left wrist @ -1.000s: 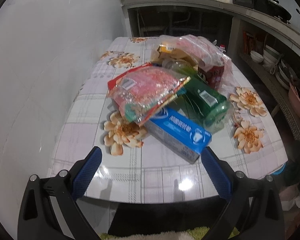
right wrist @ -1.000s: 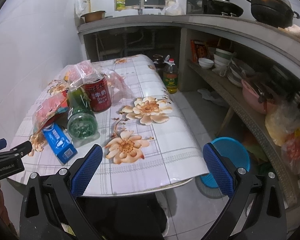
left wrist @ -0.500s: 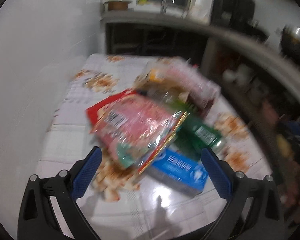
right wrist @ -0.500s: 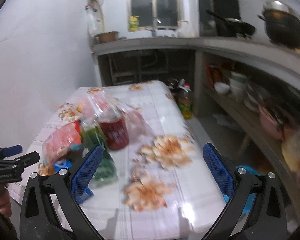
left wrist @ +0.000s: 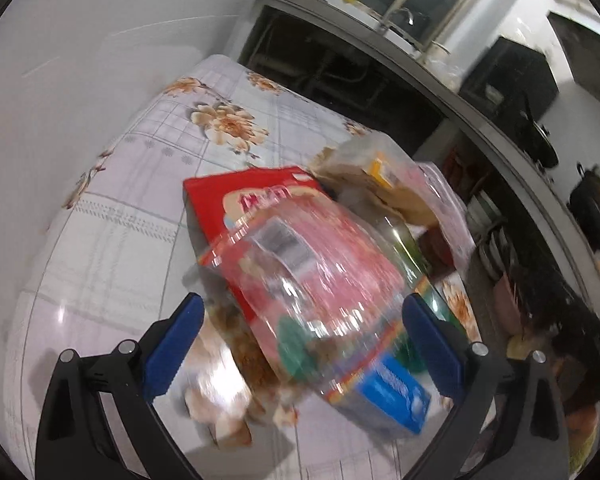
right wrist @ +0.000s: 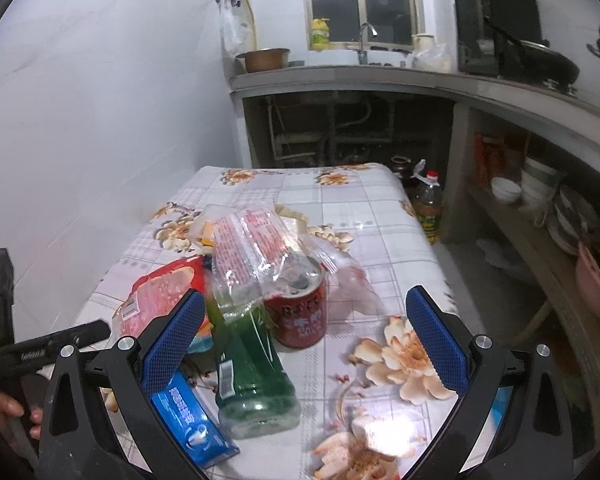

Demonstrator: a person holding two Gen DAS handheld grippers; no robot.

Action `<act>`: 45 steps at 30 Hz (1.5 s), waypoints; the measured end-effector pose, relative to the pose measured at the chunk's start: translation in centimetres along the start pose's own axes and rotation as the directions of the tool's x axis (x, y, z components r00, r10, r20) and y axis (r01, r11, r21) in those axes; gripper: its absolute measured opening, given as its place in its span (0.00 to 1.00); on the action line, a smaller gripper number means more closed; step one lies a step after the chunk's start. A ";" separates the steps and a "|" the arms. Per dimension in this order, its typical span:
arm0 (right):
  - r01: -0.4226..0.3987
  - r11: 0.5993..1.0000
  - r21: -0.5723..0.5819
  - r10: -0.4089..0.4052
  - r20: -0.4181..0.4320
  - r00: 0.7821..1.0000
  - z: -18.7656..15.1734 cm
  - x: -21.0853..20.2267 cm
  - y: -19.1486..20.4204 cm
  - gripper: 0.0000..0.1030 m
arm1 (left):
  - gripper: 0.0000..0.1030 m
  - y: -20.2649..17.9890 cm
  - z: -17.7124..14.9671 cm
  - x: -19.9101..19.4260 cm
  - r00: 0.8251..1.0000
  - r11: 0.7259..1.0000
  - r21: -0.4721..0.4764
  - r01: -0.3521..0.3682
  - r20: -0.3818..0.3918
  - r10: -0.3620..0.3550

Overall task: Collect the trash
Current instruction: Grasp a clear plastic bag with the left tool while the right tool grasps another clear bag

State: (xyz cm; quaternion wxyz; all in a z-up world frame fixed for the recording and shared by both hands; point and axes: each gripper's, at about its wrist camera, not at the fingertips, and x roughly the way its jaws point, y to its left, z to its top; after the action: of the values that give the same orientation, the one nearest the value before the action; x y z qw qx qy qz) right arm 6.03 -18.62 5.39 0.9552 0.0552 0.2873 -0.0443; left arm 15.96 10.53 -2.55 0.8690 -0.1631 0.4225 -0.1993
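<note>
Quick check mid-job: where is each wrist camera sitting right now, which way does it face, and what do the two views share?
Left wrist: on the left gripper, open, tilted, close over the red plastic snack bag; only its own fingers show.
Right wrist: on the right gripper, open, facing the green plastic bottle and red can; the left gripper and a hand show at left.
Shared: the snack bag, the blue box, the floral tablecloth.

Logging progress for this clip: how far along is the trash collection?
Nothing looks collected. The red snack bag, green plastic bottle, red can, blue box and clear wrapper all lie on the floral table. Both the left gripper and right gripper are open and empty; everything remains.
</note>
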 end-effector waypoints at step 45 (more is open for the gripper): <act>-0.118 0.972 -0.201 0.090 -0.144 0.985 2.9 9.5 5.0 0.81 | 0.27 5.9 2.0 2.6 0.987 0.958 -0.263 0.112 -0.085 -0.139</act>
State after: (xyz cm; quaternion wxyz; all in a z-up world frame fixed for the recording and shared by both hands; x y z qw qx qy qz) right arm 16.09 -14.60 2.98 0.9352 -0.0278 0.3506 0.0402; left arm 20.31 14.64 -5.82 0.8031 -0.2908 0.4776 -0.2056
